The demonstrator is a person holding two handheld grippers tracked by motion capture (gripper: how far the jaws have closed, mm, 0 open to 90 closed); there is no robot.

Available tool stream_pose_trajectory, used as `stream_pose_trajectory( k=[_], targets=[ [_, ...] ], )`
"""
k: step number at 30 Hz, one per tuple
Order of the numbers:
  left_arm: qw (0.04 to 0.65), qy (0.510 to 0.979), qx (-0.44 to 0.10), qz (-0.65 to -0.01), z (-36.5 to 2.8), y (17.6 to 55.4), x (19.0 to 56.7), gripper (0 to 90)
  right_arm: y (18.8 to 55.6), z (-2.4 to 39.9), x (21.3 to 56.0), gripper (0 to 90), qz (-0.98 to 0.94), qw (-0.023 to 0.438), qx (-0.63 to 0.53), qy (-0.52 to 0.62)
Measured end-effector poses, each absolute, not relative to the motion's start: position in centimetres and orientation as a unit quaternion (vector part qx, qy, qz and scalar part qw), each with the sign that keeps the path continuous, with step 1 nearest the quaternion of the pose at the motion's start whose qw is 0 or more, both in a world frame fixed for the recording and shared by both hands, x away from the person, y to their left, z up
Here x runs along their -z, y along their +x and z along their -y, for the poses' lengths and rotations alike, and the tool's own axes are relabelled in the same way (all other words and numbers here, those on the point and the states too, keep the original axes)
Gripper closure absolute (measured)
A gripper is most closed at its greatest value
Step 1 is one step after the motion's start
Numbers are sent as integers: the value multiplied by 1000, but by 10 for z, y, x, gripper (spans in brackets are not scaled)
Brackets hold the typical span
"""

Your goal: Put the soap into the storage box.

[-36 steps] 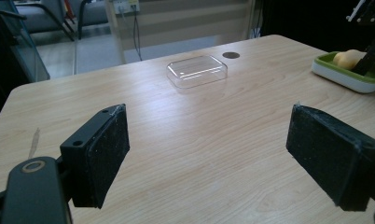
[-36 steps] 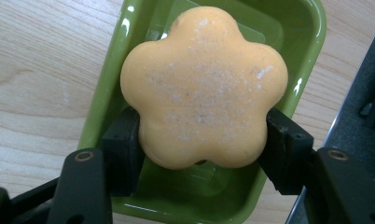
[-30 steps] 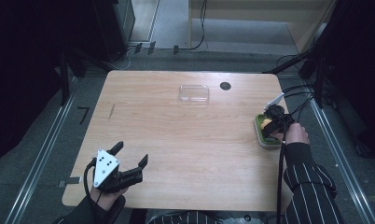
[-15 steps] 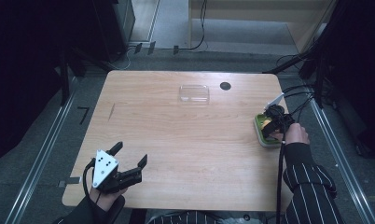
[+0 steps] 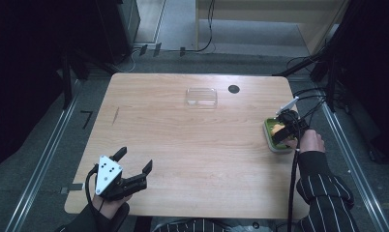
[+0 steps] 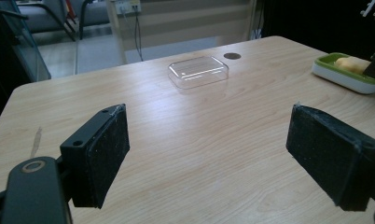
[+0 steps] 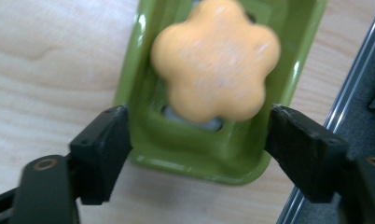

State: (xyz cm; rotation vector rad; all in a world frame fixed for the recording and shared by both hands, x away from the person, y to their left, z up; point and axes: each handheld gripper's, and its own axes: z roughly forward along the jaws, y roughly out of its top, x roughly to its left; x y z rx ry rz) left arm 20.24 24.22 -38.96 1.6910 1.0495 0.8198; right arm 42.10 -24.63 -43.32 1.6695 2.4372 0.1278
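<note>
On my right gripper view I have an orange flower-shaped soap (image 7: pixel 216 58) lying in a green soap dish (image 7: pixel 143 98), slightly blurred. In the high view the green soap dish (image 5: pixel 268 133) sits at the right edge of the wooden surface (image 5: pixel 192 140), about midway along that edge, with the orange flower-shaped soap (image 5: pixel 276 129) partly covered from above.

My right hand-held gripper (image 7: pixel 199 156) is spread wide, a jaw on each side of the near end of the dish, the pads level with its outer walls; I cannot tell whether either pad touches the rim. From the high view the right hand-held gripper (image 5: pixel 285 131) hangs directly over the dish, my right hand (image 5: pixel 311 143) behind it in a striped sleeve (image 5: pixel 325 191), its cable trailing off the surface edge.

Toward the far side of the surface, near the middle, lies a clear plastic lid (image 5: pixel 201 96), flat on the wood, with a small dark round mark (image 5: pixel 233 89) just beside it to the right. Both sit well apart from the dish.

My left hand-held gripper (image 5: pixel 130 169) hovers over the near left corner, well away from everything, jaws wide apart with nothing between them. Its own view looks across bare wood to the clear plastic lid (image 6: pixel 198 71).
</note>
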Motion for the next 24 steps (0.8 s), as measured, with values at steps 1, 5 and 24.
stream_pose_trajectory(
  k=[1,5,24],
  targets=[
    [474,692,-335,-428,-242,202,390,137,419,245,433,206,-822,92,-43,560],
    [476,689,-335,-432,-242,202,390,137,410,240,431,143,-830,77,-42,550],
    [475,691,-335,-430,-242,202,390,137,354,202,424,1,-874,80,-49,476]
  ],
)
